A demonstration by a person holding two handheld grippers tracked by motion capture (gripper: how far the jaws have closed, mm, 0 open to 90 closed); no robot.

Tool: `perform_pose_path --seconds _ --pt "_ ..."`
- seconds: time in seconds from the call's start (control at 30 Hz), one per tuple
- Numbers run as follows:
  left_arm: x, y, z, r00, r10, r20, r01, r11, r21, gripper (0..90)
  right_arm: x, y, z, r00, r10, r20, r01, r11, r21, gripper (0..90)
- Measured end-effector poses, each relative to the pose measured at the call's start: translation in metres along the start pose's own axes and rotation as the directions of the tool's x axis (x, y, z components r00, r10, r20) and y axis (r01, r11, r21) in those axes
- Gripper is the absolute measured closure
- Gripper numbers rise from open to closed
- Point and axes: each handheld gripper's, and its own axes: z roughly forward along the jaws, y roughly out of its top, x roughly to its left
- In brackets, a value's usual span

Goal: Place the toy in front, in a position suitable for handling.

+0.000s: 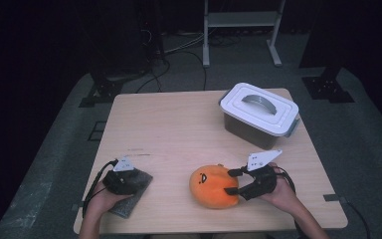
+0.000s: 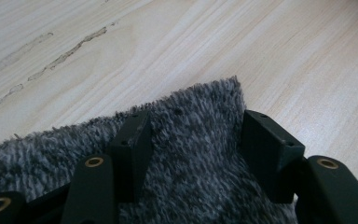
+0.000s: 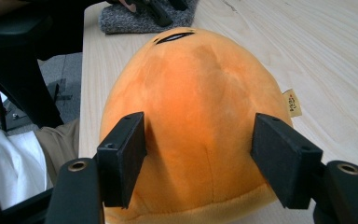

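Two things in hand: an orange plush toy (image 1: 214, 186) at the right gripper (image 1: 235, 182), a grey fuzzy cloth (image 1: 132, 193) under the left gripper (image 1: 125, 180).
Toy, place: lay on the wooden table (image 1: 179, 129) near its front edge, right of centre, well apart from the lidded white box (image 1: 258, 113) at the far right.
Right gripper, state: jaws stood wide around the toy's rounded end, both pads (image 3: 123, 156) pressed against the plush; judged a grip on it.
Cloth, place: flat at the table's front left corner, one corner pointing away from the person.
Left gripper, state: jaws parted, resting on the pile, nothing pinched between the pads (image 2: 135, 147).
Toy, handling (judged): light, soft, springy; would squash before it slipped; not fragile.
Toy, hold: across the narrow end, as taken here, deep enough to bite stuffing.
Cloth, handling (judged): limp, light, clingy pile; would droop once lifted.
Cloth, hold: pinch the free corner (image 2: 230, 88) or an edge.
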Motion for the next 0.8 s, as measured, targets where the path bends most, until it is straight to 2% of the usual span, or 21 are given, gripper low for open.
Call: perform_pose_path --seconds 0.13,0.27,0.37,0.53,0.67,0.73,0.77,0.8 --pt "0.0005 -0.0001 -0.0005 1.0000 -0.004 -0.005 0.004 1.0000 -0.001 48.1 -0.0002 -0.0001 0.0003 1.0000 0.001 0.001 -0.001 1.000 -0.002 34.0" --pt "0.0007 -0.0001 -0.0007 1.0000 0.005 0.007 -0.005 0.9999 -0.011 58.9 -0.0001 0.0000 0.0006 1.0000 0.003 0.000 -0.003 1.000 -0.002 34.0" --pt "-0.0003 0.0011 -0.0005 0.9998 0.011 0.019 -0.011 0.9999 -0.008 70.2 -0.0003 -0.0001 0.0009 1.0000 0.004 -0.001 -0.004 1.000 -0.003 34.0" --pt "0.0012 0.0000 0.0001 0.9980 -0.046 0.042 0.048 0.9983 -0.032 77.0 -0.0001 -0.0003 0.0011 1.0000 0.004 -0.004 -0.004 1.000 -0.002 33.9" --pt "0.0008 0.0011 0.0002 0.9932 -0.064 0.097 0.070 0.9952 -0.067 79.3 -0.0006 -0.0008 0.0008 1.0000 0.003 -0.005 -0.003 1.000 0.000 33.9" --pt "-0.0003 0.0044 -0.0022 0.9845 -0.078 0.157 0.098 0.9877 -0.122 79.5 -0.0010 -0.0010 0.0010 1.0000 0.003 -0.007 -0.003 1.000 -0.001 33.9" --pt "-0.0016 0.0063 -0.0035 0.9818 -0.078 0.173 0.104 0.9842 -0.144 79.5 -0.0010 -0.0010 0.0011 1.0000 0.002 -0.007 -0.002 1.000 -0.001 33.9" --pt "-0.0016 0.0063 -0.0035 0.9818 -0.078 0.173 0.104 0.9842 -0.144 79.5 -0.0011 -0.0011 0.0013 1.0000 0.001 -0.008 -0.001 1.000 -0.002 33.9"
